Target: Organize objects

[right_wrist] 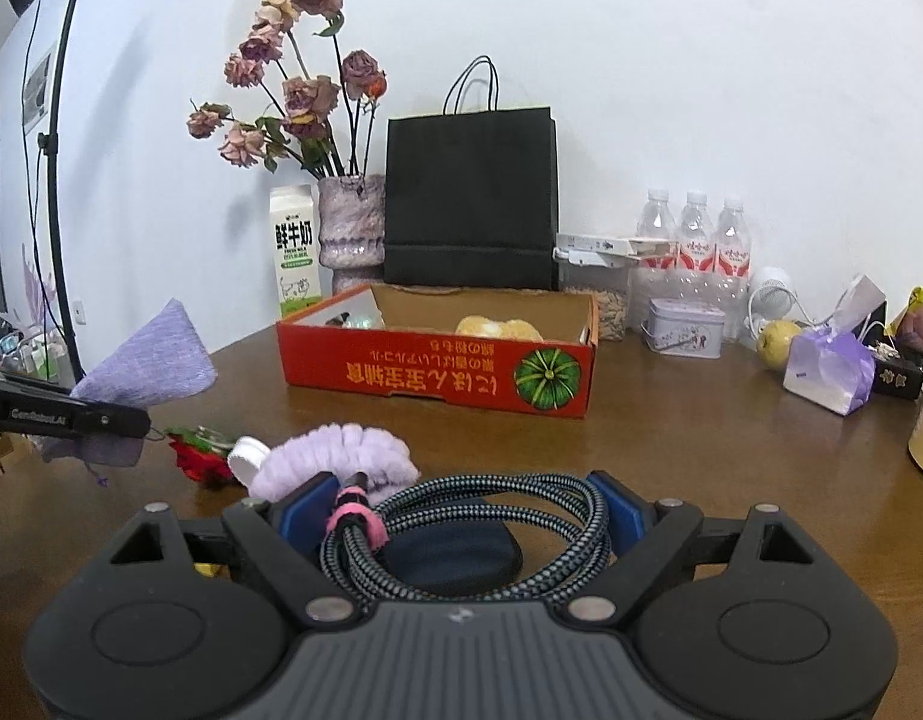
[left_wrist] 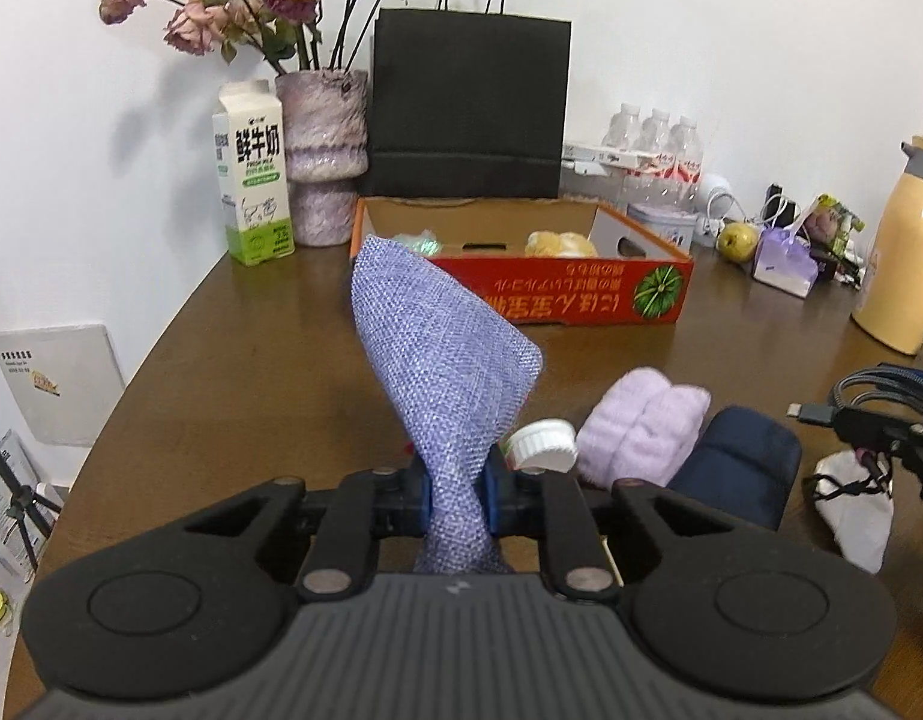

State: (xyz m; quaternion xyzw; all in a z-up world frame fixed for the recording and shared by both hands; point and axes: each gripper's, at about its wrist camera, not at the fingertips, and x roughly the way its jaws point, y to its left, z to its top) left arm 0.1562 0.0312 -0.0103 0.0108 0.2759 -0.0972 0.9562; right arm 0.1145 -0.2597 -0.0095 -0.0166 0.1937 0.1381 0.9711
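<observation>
My left gripper (left_wrist: 458, 495) is shut on a purple woven pouch (left_wrist: 443, 354), held above the brown table (left_wrist: 251, 360); the pouch also shows in the right wrist view (right_wrist: 143, 360). My right gripper (right_wrist: 461, 510) is shut on a coiled braided cable (right_wrist: 479, 516) with a pink strap, above a dark blue pad (right_wrist: 455, 558). An open red cardboard box (left_wrist: 551, 294) stands ahead, also in the right wrist view (right_wrist: 437, 372), with a yellowish item (right_wrist: 497, 329) inside. A lilac fluffy band (left_wrist: 641, 426), a white cap (left_wrist: 542, 444) and a red flower (right_wrist: 200, 459) lie on the table.
A milk carton (left_wrist: 251, 174), a flower vase (left_wrist: 323, 150) and a black paper bag (left_wrist: 467, 102) stand behind the box. Water bottles (right_wrist: 695, 240), a tin (right_wrist: 683, 327), a pear (right_wrist: 776, 342), a purple gift box (right_wrist: 827, 372) and a yellow thermos (left_wrist: 899, 252) stand on the right.
</observation>
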